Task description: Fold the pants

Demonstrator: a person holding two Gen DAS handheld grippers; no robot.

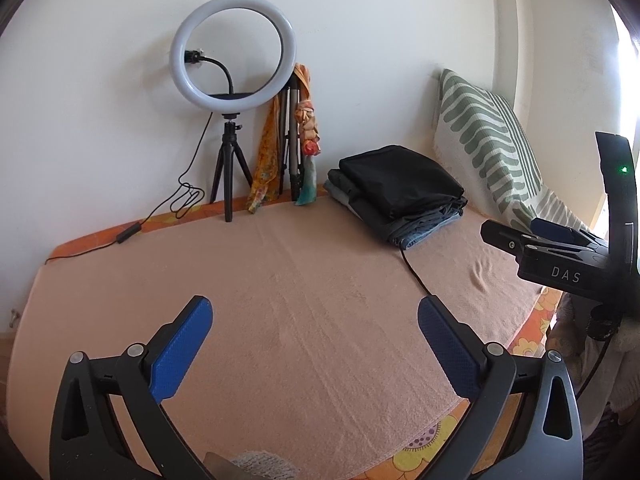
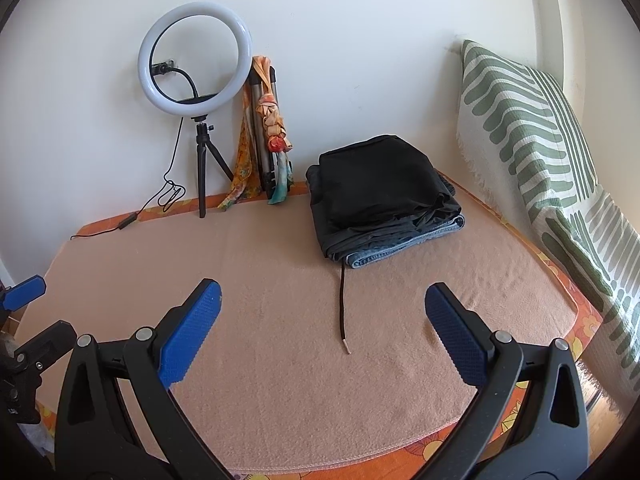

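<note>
A stack of folded pants [image 2: 380,200], black on top and blue denim at the bottom, lies at the far right of the peach blanket [image 2: 280,360]; it also shows in the left wrist view [image 1: 396,192]. A dark drawstring [image 2: 342,308] trails from the stack toward me. My left gripper [image 1: 314,324] is open and empty above the blanket, well short of the stack. My right gripper [image 2: 322,312] is open and empty, with the drawstring tip between its fingers' line. The right gripper's body [image 1: 560,256] shows at the right in the left wrist view.
A ring light [image 2: 196,58] on a small tripod stands at the back by the wall, with its cable [image 2: 168,196] on the blanket edge. A folded tripod with scarves [image 2: 268,132] leans beside it. A green-striped pillow [image 2: 532,144] lines the right side.
</note>
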